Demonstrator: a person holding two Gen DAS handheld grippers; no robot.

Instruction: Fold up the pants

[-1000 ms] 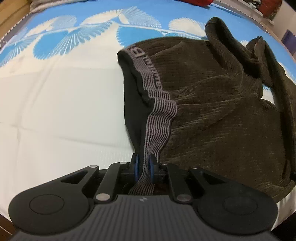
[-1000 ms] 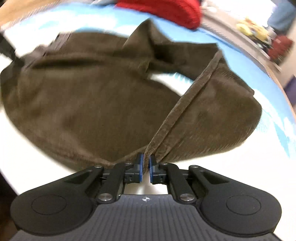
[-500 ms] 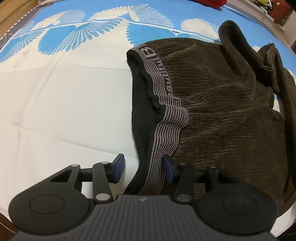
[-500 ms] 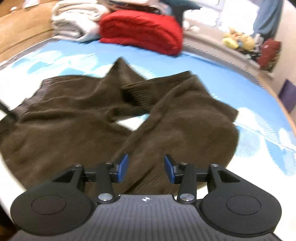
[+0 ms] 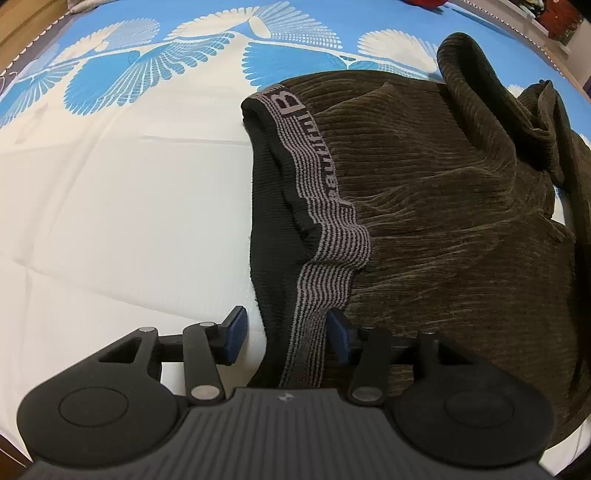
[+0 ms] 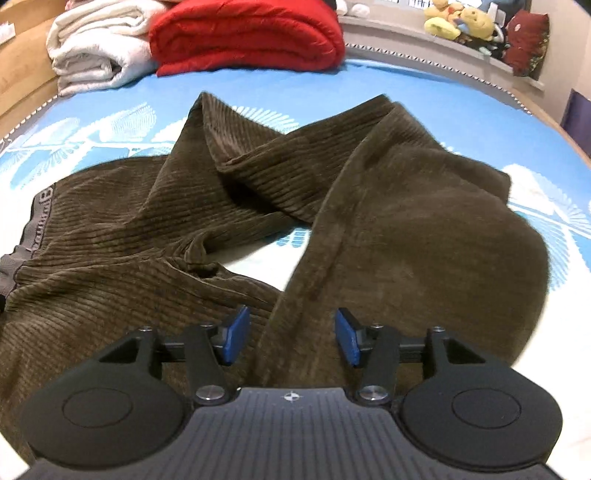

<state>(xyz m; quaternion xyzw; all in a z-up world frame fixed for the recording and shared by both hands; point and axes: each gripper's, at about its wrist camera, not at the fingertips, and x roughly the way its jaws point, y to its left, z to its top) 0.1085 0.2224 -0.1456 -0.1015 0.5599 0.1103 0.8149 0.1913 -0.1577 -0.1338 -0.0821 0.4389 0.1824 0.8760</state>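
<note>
Brown corduroy pants (image 5: 443,206) lie rumpled on the bed, with a grey striped waistband (image 5: 321,206) along their left edge. My left gripper (image 5: 286,334) hovers over the near end of that waistband; its jaws are opening, the band lies between the blue pads and neither pad presses it. In the right wrist view the pants (image 6: 424,229) spread out with both legs crossed and bunched. My right gripper (image 6: 291,336) is above a leg's seam, jaws opening, with the cloth lying loose beneath them.
The bed sheet (image 5: 110,192) is white near me and blue with white fan patterns farther back. A folded red blanket (image 6: 247,33) and white towels (image 6: 96,48) sit at the bed's far end. Stuffed toys (image 6: 458,22) line a shelf beyond.
Both grippers let go: the left released the waistband, the right released the leg seam. The right gripper then swung and rolled, so more of the bed's far end shows.
</note>
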